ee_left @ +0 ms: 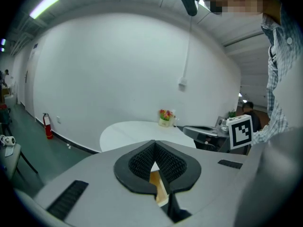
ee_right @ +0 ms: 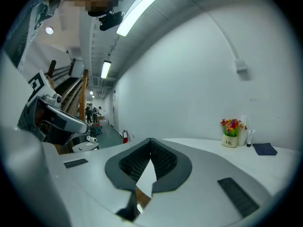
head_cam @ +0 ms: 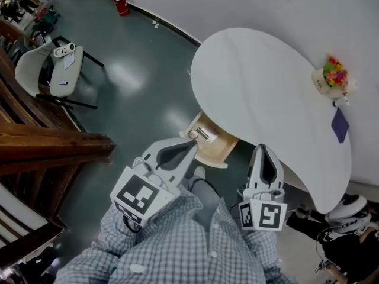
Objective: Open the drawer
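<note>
The drawer (head_cam: pixel 214 149), a pale wooden tray, stands pulled out from under the near edge of the white table (head_cam: pixel 266 81). It lies just ahead of and below the tips of the left gripper (head_cam: pixel 190 144) and off to the left of the right gripper (head_cam: pixel 262 149). A small object too unclear to name lies at its back. Both grippers are clenched on nothing. In the left gripper view the jaws of the left gripper (ee_left: pixel 154 144) meet at their tips, with only a sliver of the drawer's wood (ee_left: pixel 159 187) showing through the gap beneath. In the right gripper view the right gripper (ee_right: pixel 150 141) is likewise closed and empty, aimed across the table top. Neither touches the drawer. Judging by how far it juts out, the opening looks finished and the grippers are clear of it. Any further pull would call for the left gripper to drop forward, spread its jaws and catch the drawer's front edge.
</note>
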Tool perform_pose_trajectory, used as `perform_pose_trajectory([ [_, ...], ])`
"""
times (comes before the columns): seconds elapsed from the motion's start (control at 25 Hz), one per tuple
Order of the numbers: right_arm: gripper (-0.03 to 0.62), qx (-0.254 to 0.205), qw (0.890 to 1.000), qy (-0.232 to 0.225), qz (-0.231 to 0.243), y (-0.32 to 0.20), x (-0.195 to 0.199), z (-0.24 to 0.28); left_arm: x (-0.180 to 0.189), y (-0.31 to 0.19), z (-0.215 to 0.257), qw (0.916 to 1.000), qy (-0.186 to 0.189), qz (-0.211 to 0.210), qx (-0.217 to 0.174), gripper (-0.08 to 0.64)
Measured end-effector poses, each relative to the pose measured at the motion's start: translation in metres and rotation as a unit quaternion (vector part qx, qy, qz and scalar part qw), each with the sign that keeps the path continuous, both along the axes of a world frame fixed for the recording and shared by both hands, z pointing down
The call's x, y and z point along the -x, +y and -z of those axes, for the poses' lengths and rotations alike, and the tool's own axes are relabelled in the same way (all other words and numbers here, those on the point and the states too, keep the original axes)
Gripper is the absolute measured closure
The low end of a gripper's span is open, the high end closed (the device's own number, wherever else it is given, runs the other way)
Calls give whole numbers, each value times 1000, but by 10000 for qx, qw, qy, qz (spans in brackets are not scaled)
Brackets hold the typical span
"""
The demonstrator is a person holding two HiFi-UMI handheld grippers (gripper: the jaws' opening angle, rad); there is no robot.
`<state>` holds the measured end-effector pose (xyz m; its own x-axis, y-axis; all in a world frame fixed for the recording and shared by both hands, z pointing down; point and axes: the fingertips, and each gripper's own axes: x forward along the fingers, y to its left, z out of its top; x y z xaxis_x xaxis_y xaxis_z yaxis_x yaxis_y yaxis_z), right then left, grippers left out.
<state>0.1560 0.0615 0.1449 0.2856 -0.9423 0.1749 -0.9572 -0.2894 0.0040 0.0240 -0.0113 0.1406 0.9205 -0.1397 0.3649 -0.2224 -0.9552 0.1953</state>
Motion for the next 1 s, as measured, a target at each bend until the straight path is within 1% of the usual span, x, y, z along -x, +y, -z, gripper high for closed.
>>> perform_pose_trajectory([
  [0.12, 583, -94, 10000, -24, 9, -8, -1, 6, -1, -9, 6, 10000, 9, 59, -79, 558],
  [0.28, 583, -141, 9999, -1, 92, -24, 2, 8, 4, -19, 5, 9998, -110, 2, -158, 558],
  [0.48, 583, -169, 9996, 12, 244, -37, 6, 7, 3, -22, 2, 9998, -153, 28, -141, 558],
  [0.76, 583, -55, 9996, 16, 282, -42, 6, 5, -2, -26, 7, 9998, -76, 49, -175, 558],
  [1.0, 583, 18, 9995, 13, 330, -45, 6, 3, -2, -28, 6, 9998, -99, 26, -181, 558],
])
